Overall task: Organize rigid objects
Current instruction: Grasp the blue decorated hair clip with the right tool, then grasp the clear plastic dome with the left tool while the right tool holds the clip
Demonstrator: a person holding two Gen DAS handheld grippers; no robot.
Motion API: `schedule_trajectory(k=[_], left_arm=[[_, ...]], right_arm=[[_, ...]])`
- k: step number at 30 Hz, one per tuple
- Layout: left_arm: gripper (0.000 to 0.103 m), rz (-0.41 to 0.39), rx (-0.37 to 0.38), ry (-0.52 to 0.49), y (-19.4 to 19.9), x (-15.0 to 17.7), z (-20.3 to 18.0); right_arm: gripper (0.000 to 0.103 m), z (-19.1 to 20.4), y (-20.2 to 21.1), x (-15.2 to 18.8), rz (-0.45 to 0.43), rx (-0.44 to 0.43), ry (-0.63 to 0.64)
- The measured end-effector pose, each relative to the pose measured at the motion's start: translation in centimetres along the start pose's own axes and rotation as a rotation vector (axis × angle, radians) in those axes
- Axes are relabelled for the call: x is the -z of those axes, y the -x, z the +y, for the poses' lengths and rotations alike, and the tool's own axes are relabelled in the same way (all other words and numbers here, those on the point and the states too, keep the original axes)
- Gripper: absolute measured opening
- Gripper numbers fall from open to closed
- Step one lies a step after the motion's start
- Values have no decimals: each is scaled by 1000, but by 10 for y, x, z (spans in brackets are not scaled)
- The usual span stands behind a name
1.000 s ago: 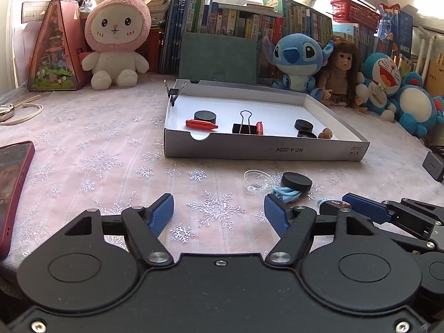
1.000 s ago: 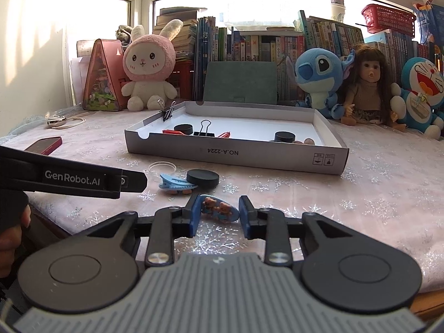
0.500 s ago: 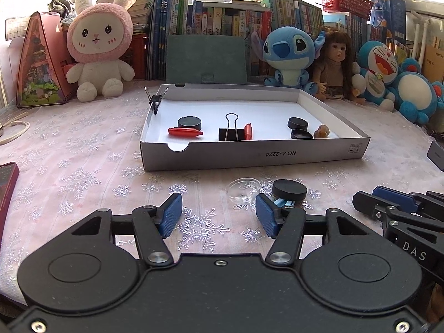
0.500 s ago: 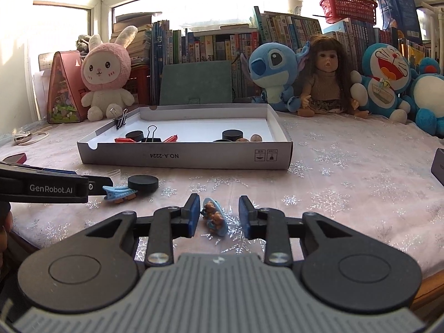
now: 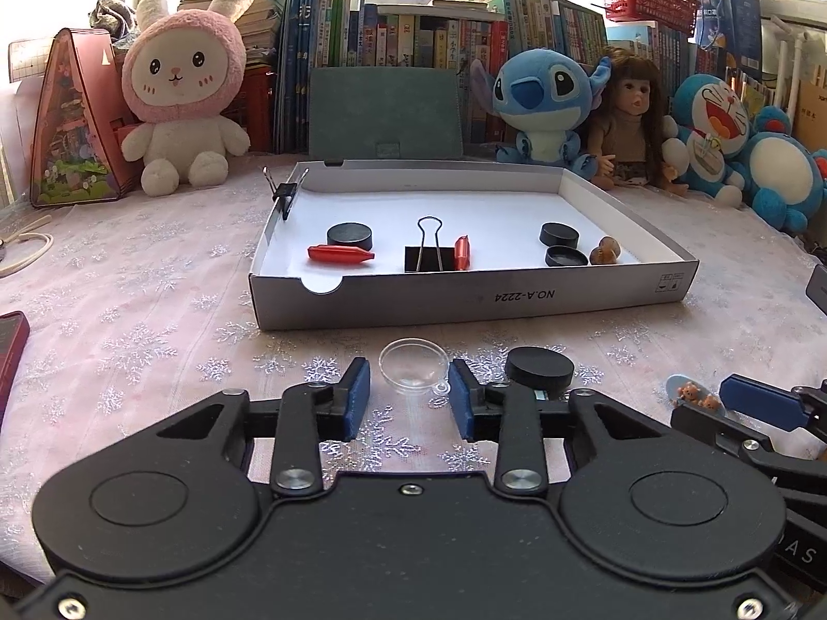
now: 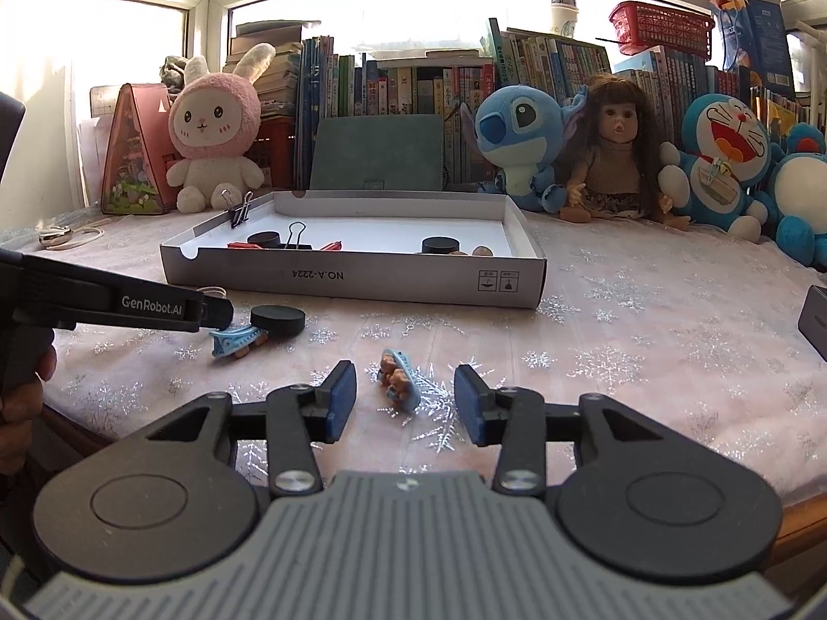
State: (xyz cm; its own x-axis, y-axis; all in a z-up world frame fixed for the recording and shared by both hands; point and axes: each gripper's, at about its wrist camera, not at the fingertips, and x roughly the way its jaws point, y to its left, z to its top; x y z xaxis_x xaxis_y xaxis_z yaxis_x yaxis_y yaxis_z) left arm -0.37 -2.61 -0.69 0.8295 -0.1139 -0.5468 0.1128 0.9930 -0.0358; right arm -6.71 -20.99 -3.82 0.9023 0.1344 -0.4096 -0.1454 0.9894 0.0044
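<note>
A white cardboard box lid (image 5: 465, 299) holds black discs, binder clips, red clips and a small brown piece. In front of it on the cloth lie a clear plastic dome (image 5: 412, 371), a black disc (image 5: 540, 368) and a blue hair clip with bears (image 5: 692, 395). My left gripper (image 5: 408, 403) is open, with the clear dome between its fingertips. My right gripper (image 6: 406, 405) is open, with the bear hair clip (image 6: 398, 380) lying on the cloth between its fingers. A second blue clip (image 6: 235, 341) lies by the black disc (image 6: 277, 319).
Plush toys, a doll (image 5: 633, 119), books and a green case (image 5: 385, 111) line the back. A red phone (image 5: 10, 346) lies at the left edge. A dark device (image 6: 814, 318) sits at the right. The table's front edge is close below my right gripper.
My right gripper has opened and let go of the bear hair clip, which now lies on the cloth. My left gripper has moved so the clear dome sits between its fingers.
</note>
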Motion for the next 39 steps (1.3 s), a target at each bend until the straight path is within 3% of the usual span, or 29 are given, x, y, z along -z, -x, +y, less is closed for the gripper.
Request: schedule_trajectory(k=[12,14,23,30,33,34,37,39], left_arm=[[33,-7,-71,20,4,1,20],[42,-8,-78,25,4,2,22],[48,-5,-77,29,0,0,24],[45,-12,-70,14,-5,0,20],[30,-17,-70,12,-3,1,19],[27,-18,-72,10,-3,2,19],[26,-18,-73,10,-2,2,18],[26,-17,-72,13,-1,2,18]], right_arm=[[62,-27,-2,-3,18,150,-25],[62,-30,0,-3,11,141,-61],[69,-12,-4,-6,-7,47,-85],[78,-5,-15,-4,-26,87,-80],[78,-6,-19,-2,-22,87,-72],[77,-7,-19,-1,-21,86,-73],[54,-6,-17,0,-30,72,-67],[44,-6,-17,0,-30,60,-63]])
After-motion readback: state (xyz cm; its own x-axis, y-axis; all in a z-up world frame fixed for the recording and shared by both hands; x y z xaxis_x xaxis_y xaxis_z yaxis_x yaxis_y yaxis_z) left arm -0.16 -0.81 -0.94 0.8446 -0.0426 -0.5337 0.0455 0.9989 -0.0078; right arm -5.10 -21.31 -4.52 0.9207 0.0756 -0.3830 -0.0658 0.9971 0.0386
